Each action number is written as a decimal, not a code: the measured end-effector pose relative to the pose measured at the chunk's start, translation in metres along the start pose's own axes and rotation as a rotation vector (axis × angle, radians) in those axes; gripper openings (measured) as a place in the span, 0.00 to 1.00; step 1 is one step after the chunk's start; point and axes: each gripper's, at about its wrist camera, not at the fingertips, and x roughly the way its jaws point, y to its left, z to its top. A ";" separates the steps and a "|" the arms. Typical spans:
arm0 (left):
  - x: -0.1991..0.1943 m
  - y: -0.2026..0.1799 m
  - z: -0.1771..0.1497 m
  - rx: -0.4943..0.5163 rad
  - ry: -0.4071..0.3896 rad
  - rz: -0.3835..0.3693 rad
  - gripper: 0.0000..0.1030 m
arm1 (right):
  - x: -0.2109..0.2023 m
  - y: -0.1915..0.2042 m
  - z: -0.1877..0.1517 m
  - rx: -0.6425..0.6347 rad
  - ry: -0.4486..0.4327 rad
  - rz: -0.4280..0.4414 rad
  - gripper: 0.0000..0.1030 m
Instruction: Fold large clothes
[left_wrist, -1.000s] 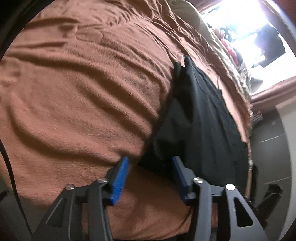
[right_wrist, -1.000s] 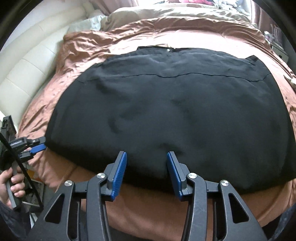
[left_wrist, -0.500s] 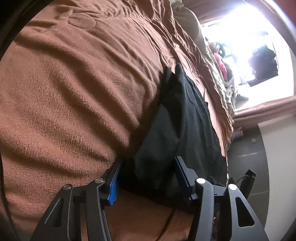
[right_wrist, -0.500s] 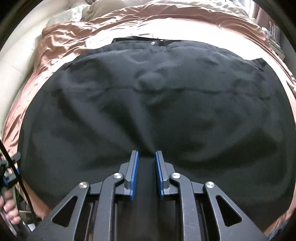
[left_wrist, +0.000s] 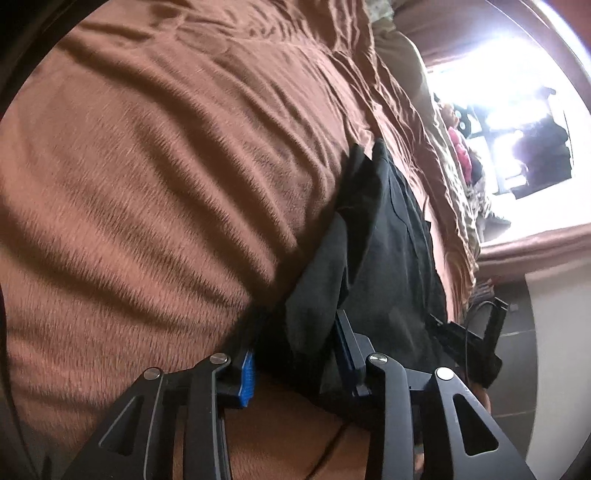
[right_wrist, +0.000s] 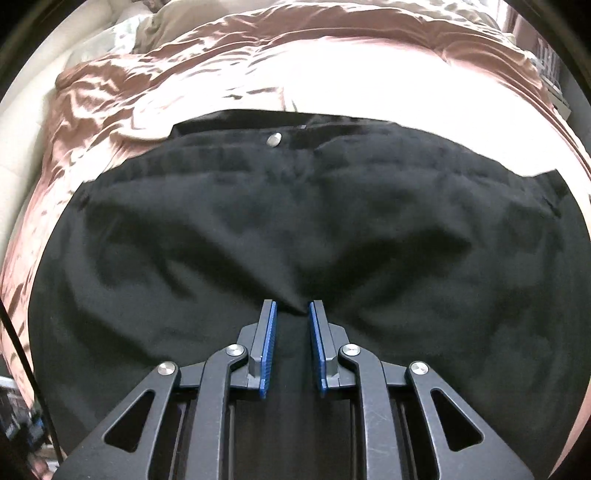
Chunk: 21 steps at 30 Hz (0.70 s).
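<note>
A large black garment with a metal button at its far waistband lies spread on a brown bedspread. My right gripper is shut on a pinched fold of the garment's near edge, cloth bunched between the blue pads. In the left wrist view the same black garment runs along the bedspread. My left gripper has its jaws around the garment's corner, with cloth filling the gap between the blue pads. The other gripper shows at the garment's far side.
A cream padded headboard and pillows lie at the far left. A bright window and cluttered items sit beyond the bed. Dark floor and a white wall lie at the right.
My right gripper closed on the garment's near edge and lifted it, bunching the cloth. My left gripper moved in onto the garment's corner and its jaws narrowed around it.
</note>
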 end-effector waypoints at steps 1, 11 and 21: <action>-0.002 0.002 -0.002 -0.014 -0.004 -0.006 0.36 | 0.002 0.001 0.005 0.002 0.001 -0.001 0.15; 0.005 0.005 0.000 -0.043 -0.042 -0.032 0.36 | -0.005 0.008 0.019 -0.005 -0.039 0.037 0.15; -0.013 -0.011 0.000 -0.026 -0.074 -0.115 0.18 | -0.078 -0.001 -0.062 -0.032 -0.124 0.153 0.15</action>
